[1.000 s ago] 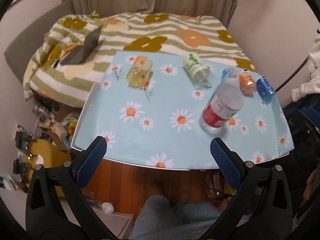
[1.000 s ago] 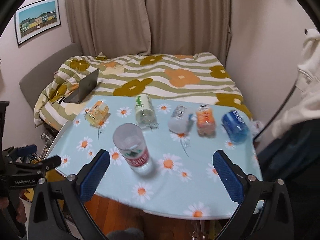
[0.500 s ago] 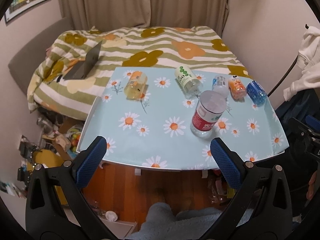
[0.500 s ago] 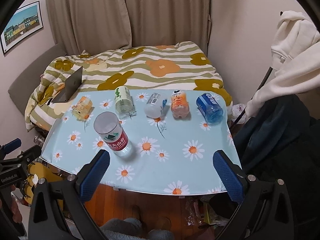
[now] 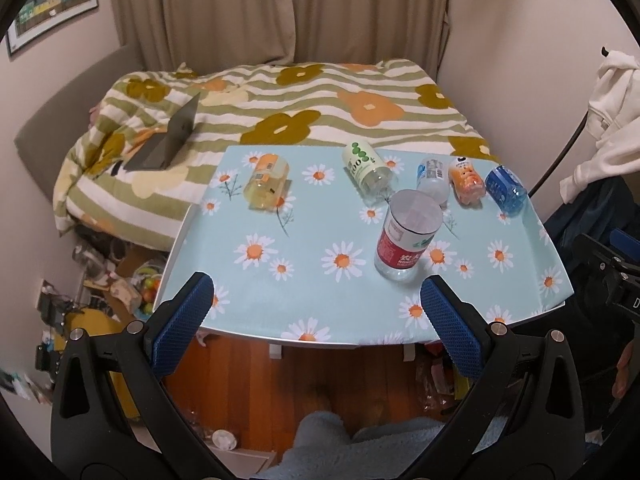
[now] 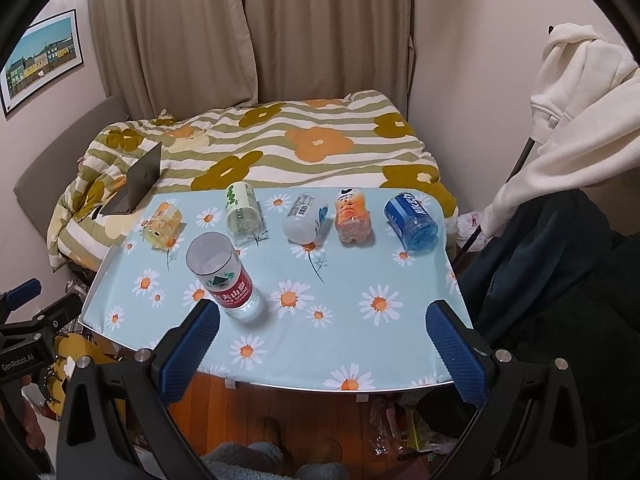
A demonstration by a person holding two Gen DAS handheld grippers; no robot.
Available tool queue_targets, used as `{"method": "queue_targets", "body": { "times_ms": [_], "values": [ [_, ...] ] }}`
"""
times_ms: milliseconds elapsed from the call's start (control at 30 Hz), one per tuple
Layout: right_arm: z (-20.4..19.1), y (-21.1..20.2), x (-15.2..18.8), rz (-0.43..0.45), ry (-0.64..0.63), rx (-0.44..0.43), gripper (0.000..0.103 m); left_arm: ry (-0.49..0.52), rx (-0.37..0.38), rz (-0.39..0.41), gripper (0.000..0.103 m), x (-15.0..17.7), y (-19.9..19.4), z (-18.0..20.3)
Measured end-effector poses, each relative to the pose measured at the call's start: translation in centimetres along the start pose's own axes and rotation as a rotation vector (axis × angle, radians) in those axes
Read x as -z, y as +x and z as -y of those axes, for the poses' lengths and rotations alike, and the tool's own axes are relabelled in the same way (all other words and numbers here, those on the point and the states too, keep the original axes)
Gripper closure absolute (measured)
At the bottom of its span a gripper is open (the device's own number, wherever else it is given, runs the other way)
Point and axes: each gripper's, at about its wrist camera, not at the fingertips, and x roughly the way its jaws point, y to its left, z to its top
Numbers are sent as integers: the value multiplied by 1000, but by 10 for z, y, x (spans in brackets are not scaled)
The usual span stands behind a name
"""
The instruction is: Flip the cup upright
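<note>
A clear cup with a red label [image 5: 406, 240] stands upright on the daisy-print table [image 5: 320, 300]; it also shows in the right wrist view [image 6: 224, 276]. Several other cups lie on their sides along the far edge: yellow [image 6: 162, 226], green [image 6: 241, 210], white [image 6: 306, 216], orange [image 6: 352, 216] and blue [image 6: 412, 218]. My left gripper [image 5: 316, 324] is open and empty, held back over the table's near edge. My right gripper [image 6: 324, 344] is open and empty, also near the front edge.
A bed with a flowered striped blanket [image 6: 280, 148] and an open laptop [image 6: 136, 188] lies behind the table. A white hoodie [image 6: 580, 112] hangs at right. Clutter covers the floor at left [image 5: 120, 280]. My knees are below the table.
Both grippers have drawn back and up from the table, so the table looks smaller and farther. The red-label cup stands in the same place.
</note>
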Motion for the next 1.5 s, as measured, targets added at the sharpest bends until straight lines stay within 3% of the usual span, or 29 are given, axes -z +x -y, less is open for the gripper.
{"method": "queue_targets", "body": {
  "times_ms": [1500],
  "values": [
    [2, -2, -2, 6, 9, 5, 0, 12, 0, 21, 0, -8, -5, 4]
  ]
}}
